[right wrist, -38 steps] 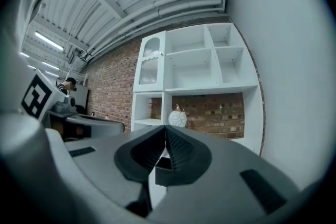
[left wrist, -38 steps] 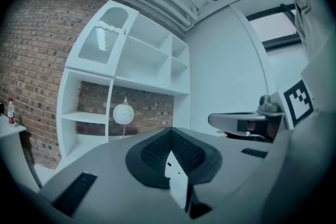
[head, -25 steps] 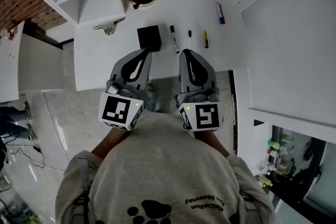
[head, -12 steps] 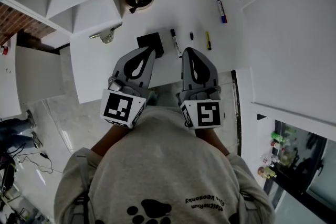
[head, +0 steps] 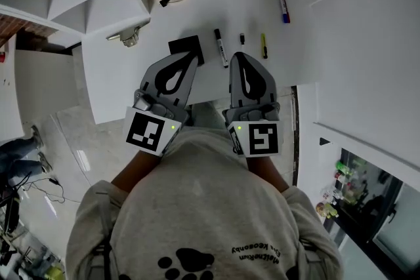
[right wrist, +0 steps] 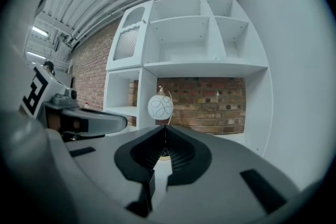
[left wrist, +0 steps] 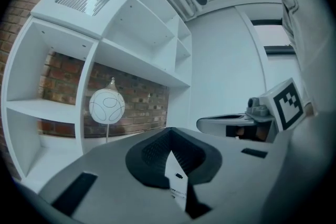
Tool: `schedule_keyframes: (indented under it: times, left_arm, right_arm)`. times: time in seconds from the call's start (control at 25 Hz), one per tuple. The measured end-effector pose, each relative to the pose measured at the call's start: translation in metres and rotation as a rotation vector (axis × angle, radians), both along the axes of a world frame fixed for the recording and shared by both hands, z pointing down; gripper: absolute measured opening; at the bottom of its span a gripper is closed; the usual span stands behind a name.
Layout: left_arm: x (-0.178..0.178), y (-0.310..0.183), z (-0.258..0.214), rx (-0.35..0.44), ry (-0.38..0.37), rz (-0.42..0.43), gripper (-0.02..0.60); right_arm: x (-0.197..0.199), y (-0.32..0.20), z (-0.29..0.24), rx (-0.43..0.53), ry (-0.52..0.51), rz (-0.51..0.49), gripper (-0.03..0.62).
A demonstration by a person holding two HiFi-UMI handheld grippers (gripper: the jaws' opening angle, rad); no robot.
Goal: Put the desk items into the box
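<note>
**Evidently not begun: both tools empty, every item out on the desk**

Both tools are held over the near edge of the white desk (head: 125, 85), side by side. The left gripper (head: 191, 58) has its jaws pressed together on nothing, and so does the right gripper (head: 236, 57).

Just past the left tips sits the small black square box (head: 184, 47); nothing shows inside it, though the view is too small to be sure. To its right, in a loose row, lie a white marker with a black cap (head: 220, 48), a short black piece (head: 241, 38) and a yellow pen (head: 264, 46). A white marker with a blue end (head: 283, 8) lies well apart, toward the far right edge. I judge all four are left to go.

Nothing on the pens can be read. Each square-patterned cube (head: 149, 132) carries only a code. The print on the grey sweatshirt (head: 197, 220) is upside down and too small to read.
</note>
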State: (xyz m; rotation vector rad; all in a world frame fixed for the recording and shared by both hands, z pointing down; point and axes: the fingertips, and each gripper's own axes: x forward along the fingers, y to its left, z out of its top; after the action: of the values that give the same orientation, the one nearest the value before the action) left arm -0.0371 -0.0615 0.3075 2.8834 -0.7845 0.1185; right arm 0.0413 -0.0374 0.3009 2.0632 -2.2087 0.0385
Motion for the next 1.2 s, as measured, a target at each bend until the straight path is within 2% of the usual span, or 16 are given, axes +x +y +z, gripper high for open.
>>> schedule_keyframes:
  times: [0.4, 0.72, 1.2]
  left_arm:
    - [0.024, -0.010, 0.028, -0.003, -0.044, 0.040, 0.008]
    - [0.035, -0.021, 0.054, -0.017, -0.075, 0.045, 0.008]
    - [0.054, -0.030, 0.087, -0.054, -0.143, 0.072, 0.008]
  right_arm:
    - [0.017, -0.015, 0.034, -0.039, 0.006, -0.059, 0.017]
    - [0.033, -0.029, 0.066, -0.077, -0.018, -0.056, 0.017]
    - [0.030, -0.049, 0.115, -0.167, 0.000, -0.110, 0.017]
